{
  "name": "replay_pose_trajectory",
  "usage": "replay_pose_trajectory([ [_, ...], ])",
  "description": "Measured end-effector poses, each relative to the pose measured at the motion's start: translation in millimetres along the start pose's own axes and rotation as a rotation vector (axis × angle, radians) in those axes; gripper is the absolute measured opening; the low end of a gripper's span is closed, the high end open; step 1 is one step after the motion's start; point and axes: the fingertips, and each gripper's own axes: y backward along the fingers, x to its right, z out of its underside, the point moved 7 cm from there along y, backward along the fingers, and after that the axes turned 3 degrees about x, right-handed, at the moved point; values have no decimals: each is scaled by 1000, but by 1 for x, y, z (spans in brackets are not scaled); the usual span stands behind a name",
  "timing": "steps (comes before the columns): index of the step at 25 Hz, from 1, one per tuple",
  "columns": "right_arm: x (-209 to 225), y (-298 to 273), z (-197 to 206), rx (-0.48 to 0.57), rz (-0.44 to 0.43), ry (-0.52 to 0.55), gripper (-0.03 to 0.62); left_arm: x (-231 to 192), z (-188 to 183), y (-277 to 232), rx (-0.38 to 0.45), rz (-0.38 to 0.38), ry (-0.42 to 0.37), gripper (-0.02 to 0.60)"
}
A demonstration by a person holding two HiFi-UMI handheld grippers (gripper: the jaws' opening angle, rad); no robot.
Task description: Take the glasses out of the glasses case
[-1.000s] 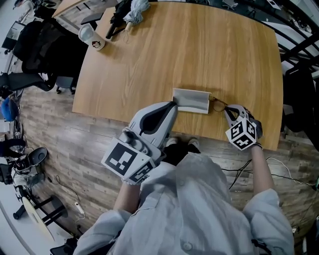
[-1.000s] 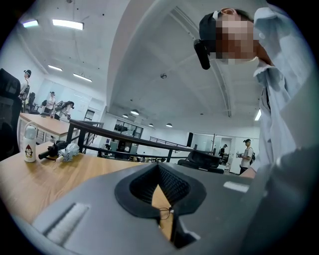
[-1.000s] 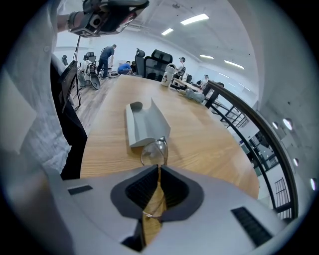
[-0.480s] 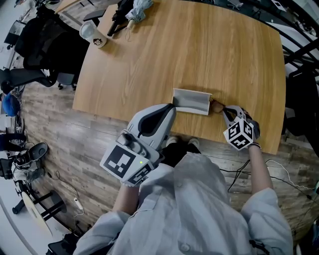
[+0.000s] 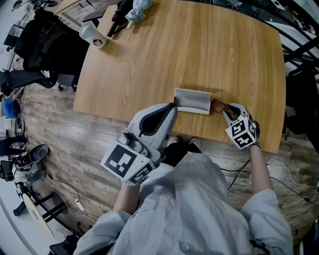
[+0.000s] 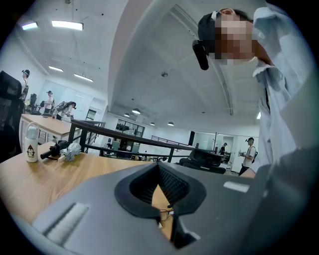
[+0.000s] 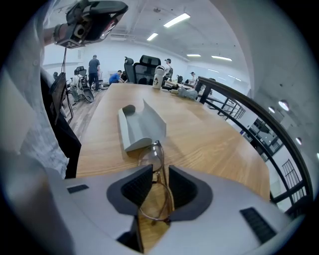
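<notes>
A grey glasses case (image 5: 192, 100) lies open near the table's front edge, also seen in the right gripper view (image 7: 140, 124). Thin brown-framed glasses (image 5: 218, 105) lie just outside its right end. My right gripper (image 5: 227, 112) is shut on the glasses (image 7: 155, 172), whose frame runs between the two jaws (image 7: 155, 187). My left gripper (image 5: 172, 105) rests its tip on the case's left end, showing as a dark tip (image 7: 128, 108) in the right gripper view. Its jaws meet at the tip (image 6: 158, 172) with nothing between them.
A white bottle (image 5: 91, 36) and a folded umbrella (image 5: 130, 11) sit at the far left corner of the wooden table (image 5: 199, 50). The front edge runs just below the case. Office chairs (image 5: 40, 45) stand off to the left.
My right gripper has edged slightly to the right with the glasses. The left gripper and the case stay where they were.
</notes>
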Motion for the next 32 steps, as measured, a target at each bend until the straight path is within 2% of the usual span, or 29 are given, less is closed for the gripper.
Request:
replay_pose_trajectory([
  [6, 5, 16, -18, 74, 71, -77, 77, -2, -1, 1, 7, 20, -3, 5],
  [10, 15, 33, -31, 181, 165, -276, 73, -3, -5, 2, 15, 37, -9, 5],
  [14, 25, 57, -47, 295, 257, -418, 27, -3, -8, 1, 21, 59, -15, 5],
  [24, 15, 117, -86, 449, 382, -460, 8, -2, -16, -7, 41, 104, -26, 5],
  [32, 8, 153, -109, 528, 455, -460, 2, -1, -22, -14, 50, 131, -36, 5],
])
